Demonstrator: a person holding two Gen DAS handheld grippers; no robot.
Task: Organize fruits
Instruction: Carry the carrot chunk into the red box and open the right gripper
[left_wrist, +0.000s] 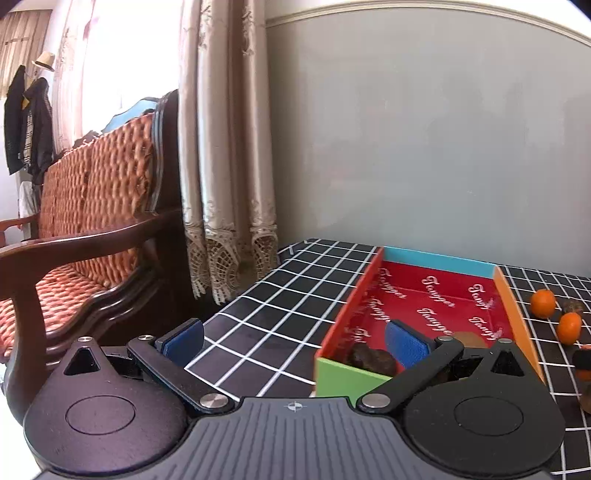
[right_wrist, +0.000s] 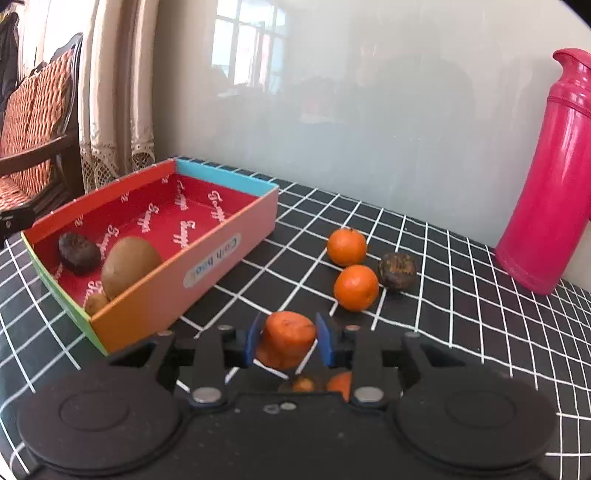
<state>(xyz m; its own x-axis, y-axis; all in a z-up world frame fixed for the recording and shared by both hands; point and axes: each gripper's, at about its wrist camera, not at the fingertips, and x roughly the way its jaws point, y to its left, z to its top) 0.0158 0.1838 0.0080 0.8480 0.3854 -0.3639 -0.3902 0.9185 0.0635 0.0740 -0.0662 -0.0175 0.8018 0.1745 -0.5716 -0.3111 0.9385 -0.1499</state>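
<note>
A colourful box with a red inside stands on the checked table; it also shows in the left wrist view. In it lie a dark wrinkled fruit, a brown kiwi and a small brown fruit. My right gripper is shut on an orange fruit, just right of the box's near corner. Two tangerines and a dark fruit lie beyond it. My left gripper is open and empty at the box's near left corner.
A tall pink flask stands at the right by the wall. A wooden chair with an orange cushion and curtains are left of the table. More orange pieces lie under the right gripper.
</note>
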